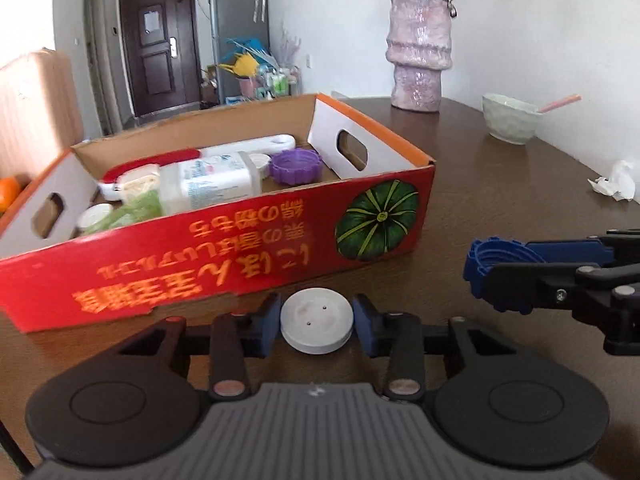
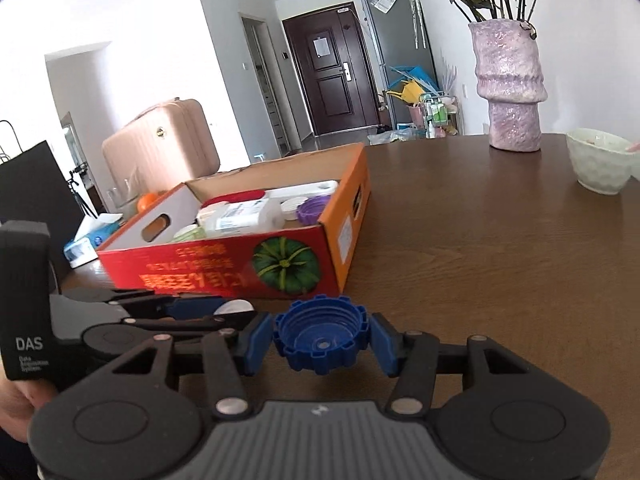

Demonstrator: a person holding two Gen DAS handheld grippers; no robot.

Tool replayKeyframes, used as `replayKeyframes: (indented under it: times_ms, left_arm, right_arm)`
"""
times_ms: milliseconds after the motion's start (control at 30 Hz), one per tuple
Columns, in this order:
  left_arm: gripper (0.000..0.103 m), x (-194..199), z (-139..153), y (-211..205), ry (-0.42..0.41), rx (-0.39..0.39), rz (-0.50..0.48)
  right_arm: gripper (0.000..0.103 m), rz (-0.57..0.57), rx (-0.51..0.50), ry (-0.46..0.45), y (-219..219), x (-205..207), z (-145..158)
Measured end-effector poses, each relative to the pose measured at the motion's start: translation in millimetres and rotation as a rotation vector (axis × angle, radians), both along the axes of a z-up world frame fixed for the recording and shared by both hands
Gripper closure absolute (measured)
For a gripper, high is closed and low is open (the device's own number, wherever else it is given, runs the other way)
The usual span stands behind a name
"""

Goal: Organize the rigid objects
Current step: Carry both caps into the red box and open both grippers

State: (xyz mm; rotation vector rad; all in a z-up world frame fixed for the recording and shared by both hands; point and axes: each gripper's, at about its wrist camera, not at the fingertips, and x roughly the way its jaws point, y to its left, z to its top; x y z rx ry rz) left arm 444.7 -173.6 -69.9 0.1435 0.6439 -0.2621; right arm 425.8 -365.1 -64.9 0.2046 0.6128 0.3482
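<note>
My left gripper is shut on a white round lid, held just above the brown table in front of the red cardboard box. My right gripper is shut on a blue ribbed cap, to the right of the left gripper; it also shows in the left wrist view. The box holds a white bottle, a purple cap, a red and white tool and small white lids.
A purple vase with flowers stands at the table's back. A pale green bowl with a pink spoon sits right of it. A crumpled tissue lies at the right. A tissue pack and an orange lie left of the box.
</note>
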Motion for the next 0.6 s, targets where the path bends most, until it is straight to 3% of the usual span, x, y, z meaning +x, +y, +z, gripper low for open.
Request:
replayKeyframes:
  times_ms: [200,600]
  left_arm:
    - [0.063,-67,33,40,-0.075,-0.051,0.064]
    - [0.063,-213,100,123,-0.234,-0.047,0.212]
  right_arm:
    - [0.051,0.018,-0.010,-0.035,12,-35,22]
    - [0.051,0.117,0.035,-0.152,63,-127,69]
